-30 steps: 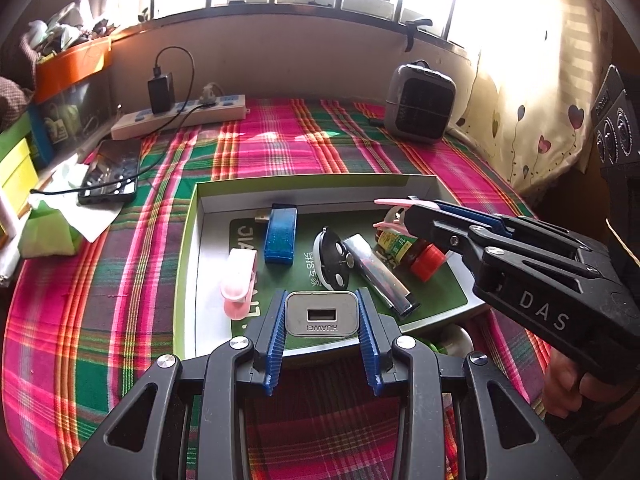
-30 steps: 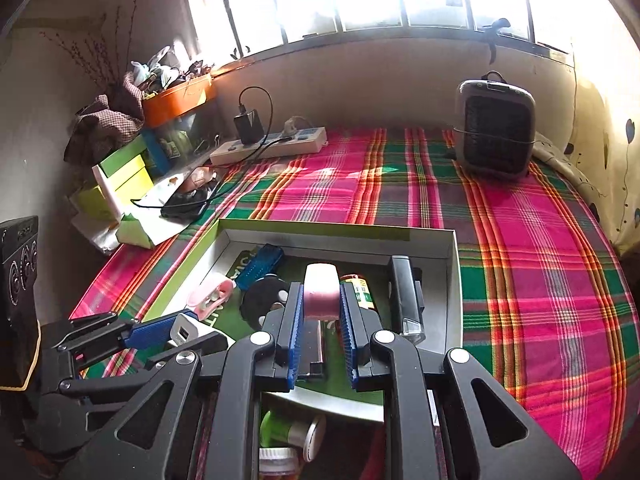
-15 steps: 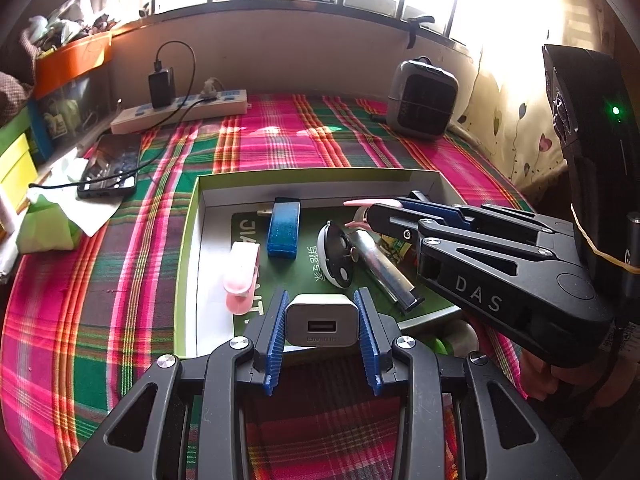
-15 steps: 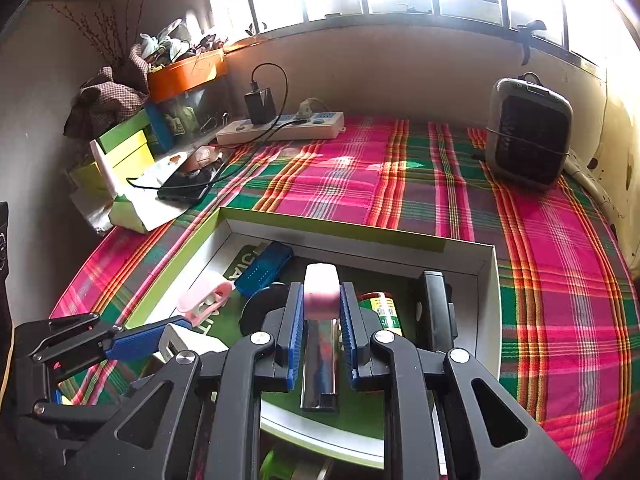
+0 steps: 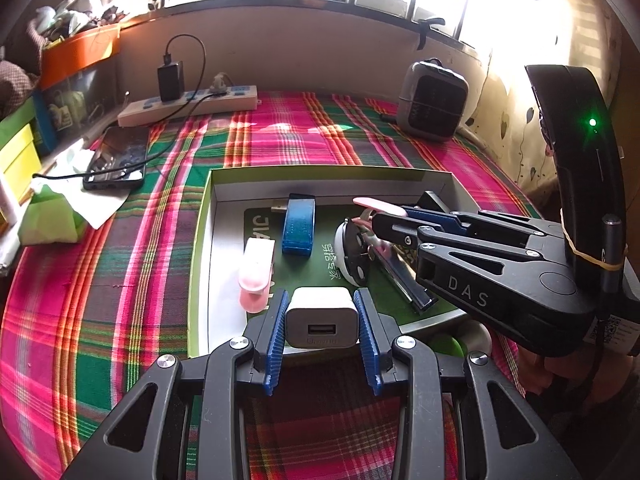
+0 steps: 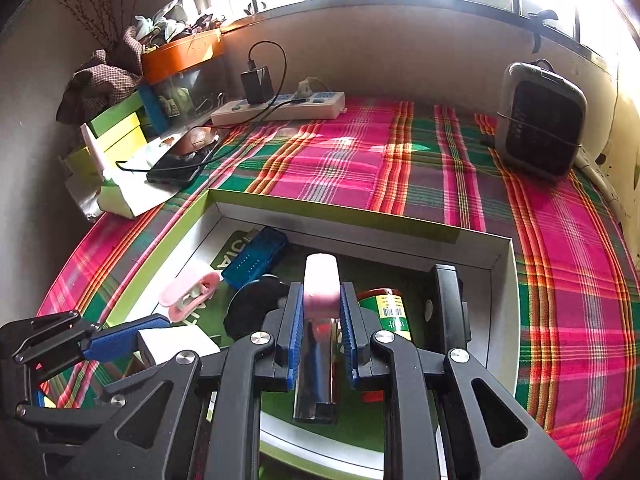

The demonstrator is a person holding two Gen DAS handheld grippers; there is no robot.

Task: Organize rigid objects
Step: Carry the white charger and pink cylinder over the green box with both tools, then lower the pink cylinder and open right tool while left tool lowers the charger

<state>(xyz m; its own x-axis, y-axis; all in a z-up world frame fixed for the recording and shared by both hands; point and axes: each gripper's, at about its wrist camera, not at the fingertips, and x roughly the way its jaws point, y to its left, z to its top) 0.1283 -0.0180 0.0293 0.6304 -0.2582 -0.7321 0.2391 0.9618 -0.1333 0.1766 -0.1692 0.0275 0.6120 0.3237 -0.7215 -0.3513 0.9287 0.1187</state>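
The left gripper point(image 5: 322, 320), jaws clamping the white USB charger cube point(image 5: 321, 318), has drawn back to the shallow green-rimmed cardboard tray point(image 5: 200, 240)'s 6 o'clock edge, while the right gripper point(image 6: 320, 320), jaws pinching a flat pink plastic piece point(image 6: 321, 280), has advanced over it, suggesting sorting continues.

Mounted behind each pair of jaws, looking forward and down, close over the green-rimmed box point(image 5: 200, 240). Both facing the window wall; box, power strip point(image 6: 280, 110) and heater point(image 5: 434, 100) shared.

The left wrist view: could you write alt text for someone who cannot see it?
A handheld gripper clamps a white USB charger over the near edge of a shallow green-rimmed box on a plaid cloth. A second gripper reaches in from the right holding something pink.
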